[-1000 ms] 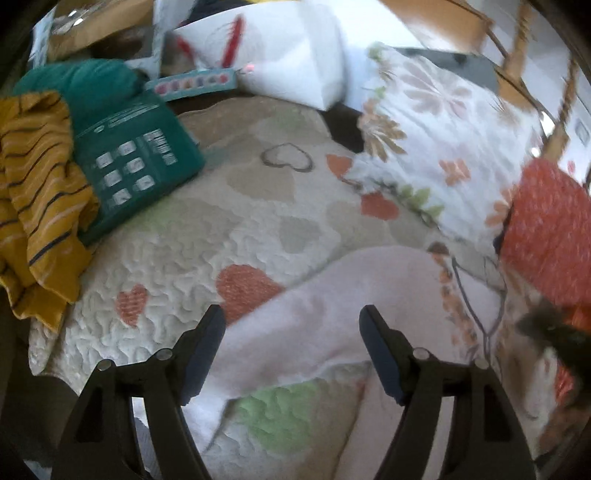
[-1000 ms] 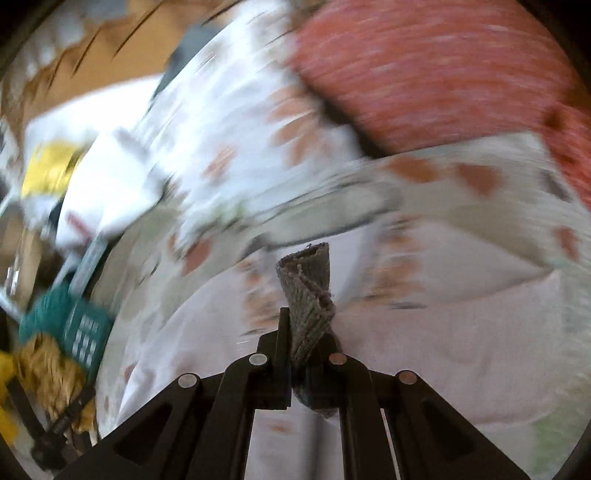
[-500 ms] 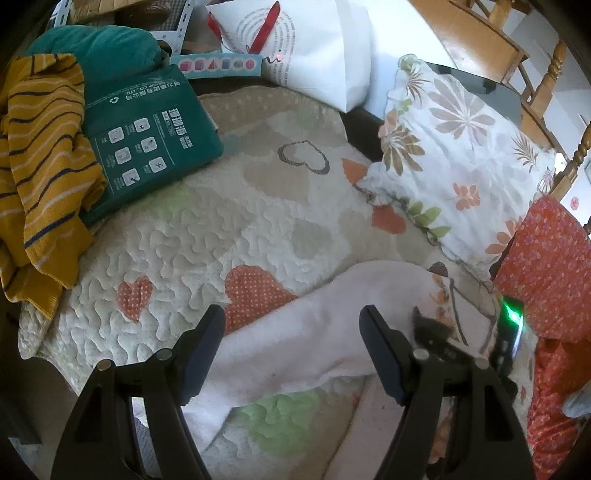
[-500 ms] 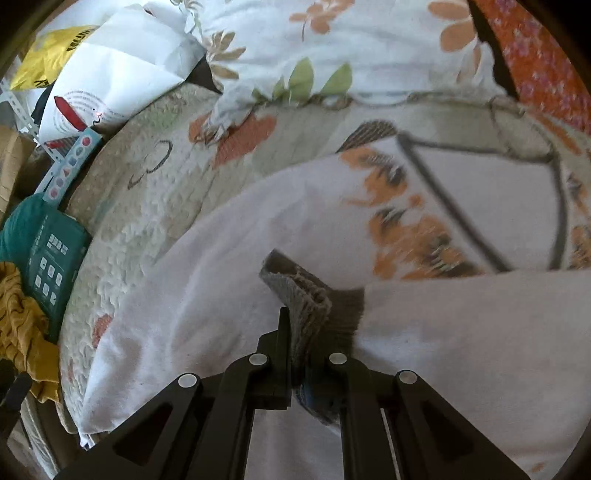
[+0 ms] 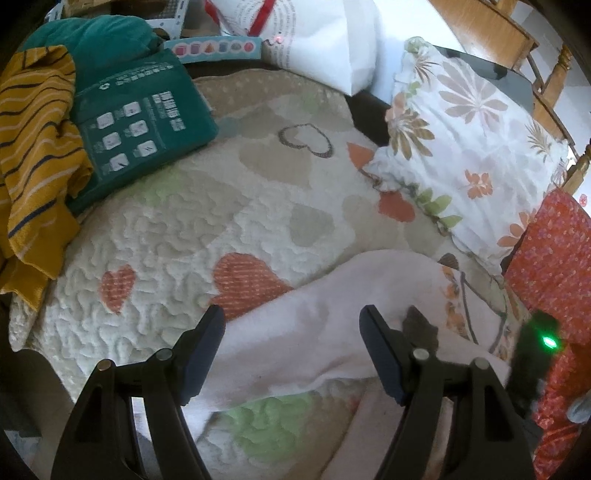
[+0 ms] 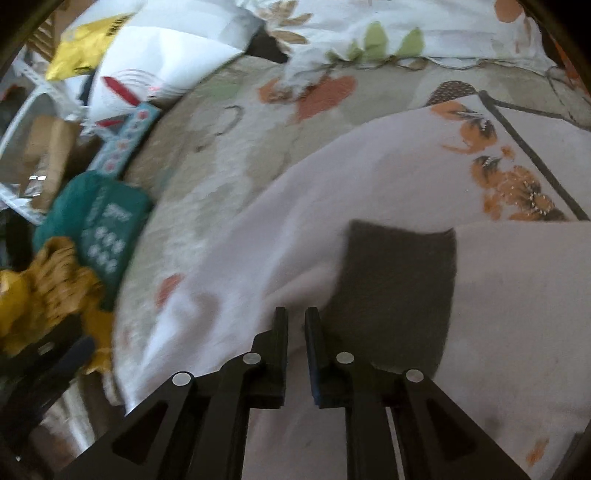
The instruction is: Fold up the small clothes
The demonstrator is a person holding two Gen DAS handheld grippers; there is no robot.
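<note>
A pale pink garment [image 5: 332,325] with an orange flower print lies on the heart-patterned quilt [image 5: 207,229]. It also shows in the right wrist view [image 6: 295,206]. Its dark grey cuff [image 6: 399,291] lies flat on the pink fabric, folded inward; in the left wrist view the cuff [image 5: 419,325] peeks out beside my right finger. My left gripper [image 5: 291,347] is open and empty just above the garment's near edge. My right gripper [image 6: 295,321] has its jaws a narrow gap apart, empty, just left of the cuff.
A green packet [image 5: 136,122] and a yellow striped garment [image 5: 33,155] lie at the left. A floral pillow [image 5: 461,144] and red patterned fabric [image 5: 554,266] lie at the right. White bags [image 5: 317,33] sit at the back.
My right gripper carried the grey cuff over the pink garment, laid it flat and let go. The left gripper stayed open and barely moved.
</note>
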